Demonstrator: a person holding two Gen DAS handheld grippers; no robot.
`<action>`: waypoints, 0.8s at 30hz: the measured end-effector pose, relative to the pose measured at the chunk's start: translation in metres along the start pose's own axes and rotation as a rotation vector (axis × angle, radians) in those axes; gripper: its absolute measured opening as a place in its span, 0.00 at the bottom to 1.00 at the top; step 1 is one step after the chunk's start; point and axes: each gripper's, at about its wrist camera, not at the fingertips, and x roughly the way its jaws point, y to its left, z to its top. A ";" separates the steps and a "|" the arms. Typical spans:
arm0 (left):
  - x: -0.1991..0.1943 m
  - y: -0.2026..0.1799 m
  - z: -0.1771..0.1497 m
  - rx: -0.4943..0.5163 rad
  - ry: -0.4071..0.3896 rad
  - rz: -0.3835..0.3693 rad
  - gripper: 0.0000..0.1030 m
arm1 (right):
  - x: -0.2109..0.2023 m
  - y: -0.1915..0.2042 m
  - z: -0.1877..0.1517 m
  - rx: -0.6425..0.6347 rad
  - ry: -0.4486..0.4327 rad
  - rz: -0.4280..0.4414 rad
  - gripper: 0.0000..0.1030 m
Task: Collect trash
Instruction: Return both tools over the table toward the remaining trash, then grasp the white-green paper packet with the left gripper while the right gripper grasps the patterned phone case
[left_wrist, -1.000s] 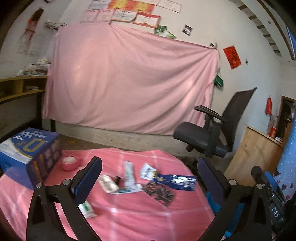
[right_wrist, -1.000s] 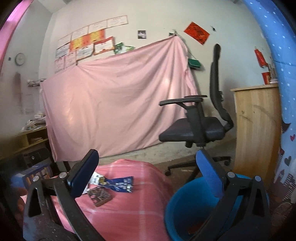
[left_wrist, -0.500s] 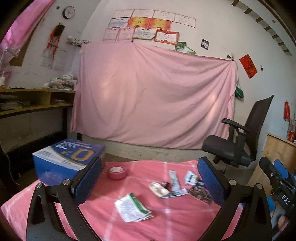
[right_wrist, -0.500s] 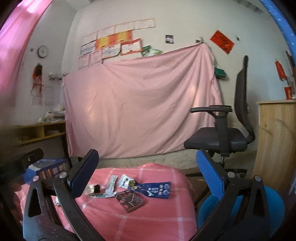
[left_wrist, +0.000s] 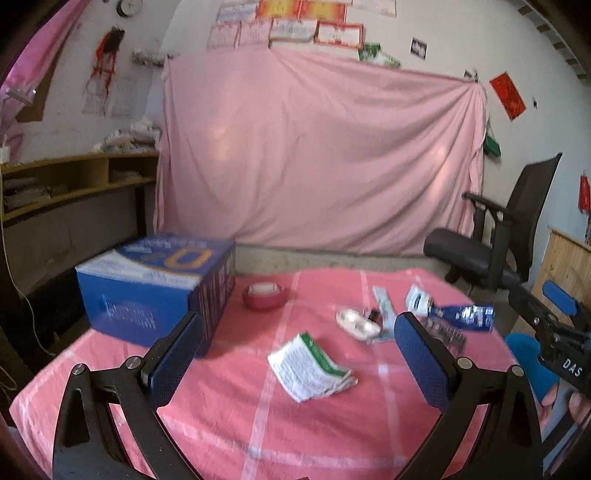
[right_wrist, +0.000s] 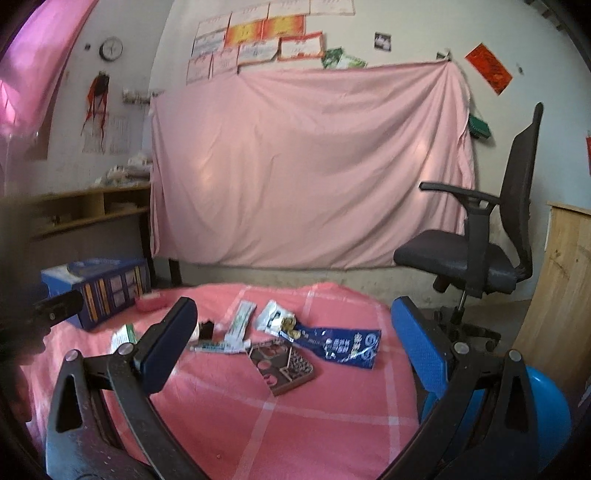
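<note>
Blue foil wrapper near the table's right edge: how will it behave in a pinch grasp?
The blue foil wrapper lies flat and crinkled on the pink tablecloth, so it is probably floppy and very light. Its glossy film may slip between pads. With no raised edge visible, the right hand-held gripper would likely snag cloth too.

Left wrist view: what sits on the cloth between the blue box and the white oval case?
A pink tape roll lies between the blue box and the white oval case, close to the box; the rest is bare pink cloth.
</note>
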 end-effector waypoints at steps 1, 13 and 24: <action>0.004 0.001 -0.002 -0.002 0.026 -0.004 0.98 | 0.004 0.001 -0.001 -0.004 0.020 -0.001 1.00; 0.042 0.003 -0.011 -0.020 0.236 -0.024 0.98 | 0.055 0.000 -0.015 0.003 0.266 0.025 1.00; 0.067 0.004 -0.016 -0.058 0.358 -0.049 0.88 | 0.105 -0.009 -0.027 0.075 0.484 0.084 1.00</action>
